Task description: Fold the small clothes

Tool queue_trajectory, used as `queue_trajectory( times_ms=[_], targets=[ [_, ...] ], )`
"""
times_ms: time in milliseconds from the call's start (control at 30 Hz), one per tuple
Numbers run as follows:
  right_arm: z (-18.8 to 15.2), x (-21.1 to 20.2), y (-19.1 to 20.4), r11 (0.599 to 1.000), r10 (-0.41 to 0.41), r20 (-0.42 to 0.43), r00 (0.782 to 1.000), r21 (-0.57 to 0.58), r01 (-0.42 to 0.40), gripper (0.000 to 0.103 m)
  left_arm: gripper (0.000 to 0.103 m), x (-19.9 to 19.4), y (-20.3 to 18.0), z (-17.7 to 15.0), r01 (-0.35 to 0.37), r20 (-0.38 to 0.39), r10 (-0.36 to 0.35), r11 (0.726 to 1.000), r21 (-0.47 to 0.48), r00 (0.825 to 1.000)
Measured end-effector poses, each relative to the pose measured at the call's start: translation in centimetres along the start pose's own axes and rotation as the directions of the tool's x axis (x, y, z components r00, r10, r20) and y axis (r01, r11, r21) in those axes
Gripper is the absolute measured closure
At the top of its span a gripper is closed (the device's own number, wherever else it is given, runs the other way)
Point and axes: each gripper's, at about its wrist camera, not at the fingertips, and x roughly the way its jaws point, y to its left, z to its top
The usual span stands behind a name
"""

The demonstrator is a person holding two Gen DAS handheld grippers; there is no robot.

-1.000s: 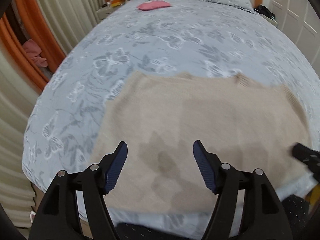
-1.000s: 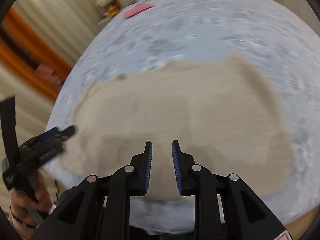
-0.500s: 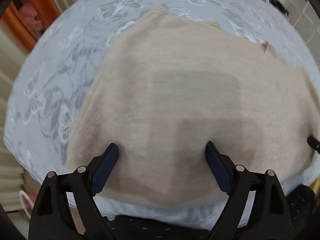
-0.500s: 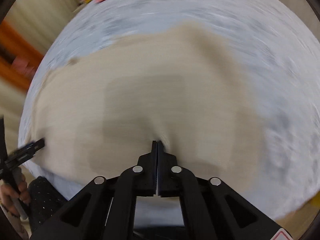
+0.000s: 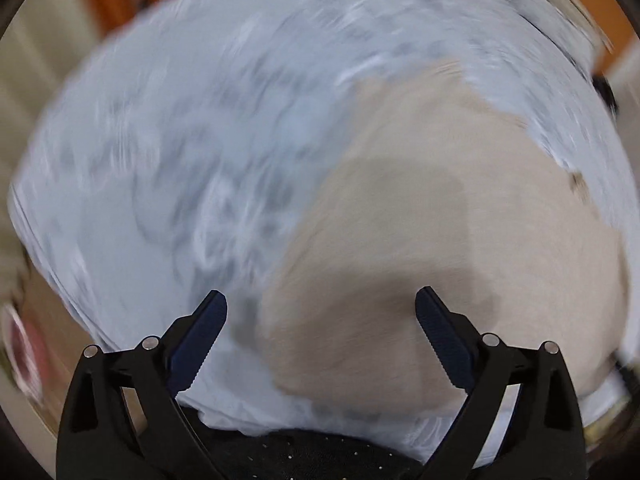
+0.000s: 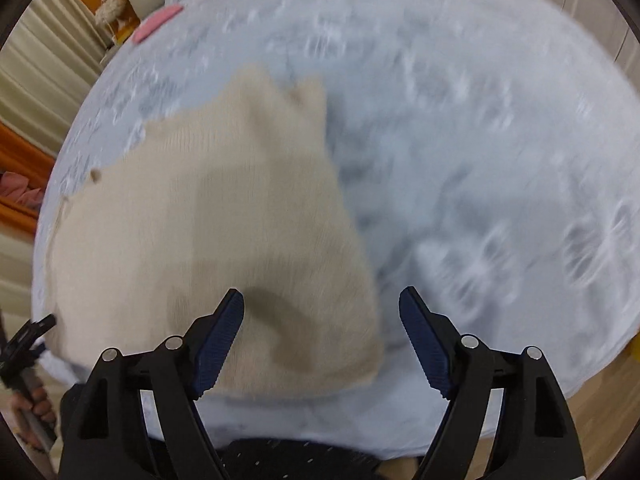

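Observation:
A beige knit garment (image 5: pixel 460 240) lies flat on the bed near its front edge; it also shows in the right wrist view (image 6: pixel 216 232). My left gripper (image 5: pixel 320 304) is open and empty, hovering over the garment's near left corner. My right gripper (image 6: pixel 322 304) is open and empty, hovering over the garment's near right corner. The left gripper shows at the left edge of the right wrist view (image 6: pixel 28 340). Both views are blurred by motion.
The bed has a pale grey floral cover (image 5: pixel 180 140), also in the right wrist view (image 6: pixel 480 140). A pink item (image 6: pixel 156 23) lies at the far end near pillows. Curtains (image 6: pixel 36 72) and an orange wall stand to the left.
My right gripper was shut half a second ago and has opened wide, shifting to the garment's right corner. My left gripper stayed open and swung to the garment's left corner.

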Motion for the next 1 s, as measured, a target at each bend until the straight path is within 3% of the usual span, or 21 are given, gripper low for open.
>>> queue_trajectory(
  times_ms=[67, 100, 133, 167, 233, 267, 300, 367, 433, 500, 600, 700, 800, 833, 1000],
  targets=[
    [-0.9, 1.2, -0.3, 0.998, 0.051, -0.034, 0.998, 0.034, -0.050, 0.040, 0.017, 1.0, 1.3, -0.3, 0.058, -0.027, -0.059, 0.997, -0.055, 0.998],
    [-1.2, 1.5, -0.1, 0.997, 0.066, -0.035, 0.997, 0.039, -0.065, 0.066, 0.024, 0.8, 1.4, -0.3, 0.064, -0.018, -0.066, 0.996, -0.062, 0.998],
    [-0.9, 0.9, -0.1, 0.995, 0.088, -0.021, 0.996, 0.049, -0.086, 0.077, 0.059, 0.2, 1.1, -0.1, 0.097, -0.002, -0.097, 0.994, -0.049, 0.995],
    [-0.5, -0.2, -0.2, 0.990, 0.118, 0.003, 0.993, 0.074, -0.118, 0.080, 0.084, -0.4, 0.9, 0.1, 0.154, -0.012, -0.155, 0.987, -0.050, 0.988],
    [0.2, -4.1, 0.2, 0.981, 0.176, 0.101, 0.979, 0.065, -0.183, 0.088, 0.090, -3.2, 0.5, 0.7, 0.192, 0.023, -0.191, 0.979, -0.064, 0.981],
    [0.3, -5.6, 0.4, 0.981, 0.179, 0.135, 0.975, 0.046, -0.187, 0.095, 0.090, -4.6, 0.3, 1.1, 0.207, 0.050, -0.205, 0.977, -0.045, 0.978],
    [0.5, -7.5, 0.6, 0.985, 0.169, 0.176, 0.970, 0.015, -0.174, 0.094, 0.090, -5.8, 0.2, 1.2, 0.201, 0.071, -0.199, 0.979, -0.031, 0.977],
    [0.4, -7.7, -0.1, 0.987, 0.161, 0.162, 0.974, 0.000, -0.164, 0.094, 0.089, -6.3, 0.5, 1.2, 0.183, 0.067, -0.181, 0.983, -0.019, 0.981],
    [-0.2, -3.5, -1.5, 0.997, 0.074, 0.063, 0.995, 0.012, -0.075, 0.094, 0.089, -3.0, 0.8, 0.6, 0.113, -0.004, -0.113, 0.994, -0.001, 0.994],
    [-1.4, 1.0, -2.7, 0.999, 0.041, -0.042, 0.998, 0.038, -0.039, 0.092, 0.088, 0.9, 1.0, -0.5, 0.061, -0.070, -0.060, 0.998, 0.008, 0.996],
    [-1.3, -0.9, -3.1, 0.990, 0.102, 0.011, 0.995, 0.093, -0.103, 0.085, 0.083, -1.0, 0.5, -0.8, 0.033, -0.013, -0.032, 0.998, 0.052, 0.999],
    [-0.5, -3.7, -1.9, 0.998, 0.052, 0.056, 0.997, 0.042, -0.055, 0.076, 0.082, -4.3, -0.3, -0.4, 0.059, 0.041, -0.063, 0.994, 0.091, 0.997],
    [2.0, -6.2, -0.8, 0.998, 0.068, 0.133, 0.989, 0.008, -0.070, 0.044, 0.048, -6.4, -1.8, 1.9, 0.073, 0.127, -0.088, 0.990, 0.118, 0.988],
    [3.2, -6.6, -0.2, 0.997, 0.082, 0.163, 0.983, 0.001, -0.083, 0.040, 0.036, -6.6, -2.6, 2.8, 0.077, 0.150, -0.095, 0.990, 0.122, 0.984],
    [8.8, -3.4, 2.9, 0.997, 0.069, 0.152, 0.986, -0.055, -0.061, 0.037, 0.026, -4.2, -7.7, 7.0, 0.019, 0.167, -0.056, 0.977, 0.212, 0.984]
  ],
)
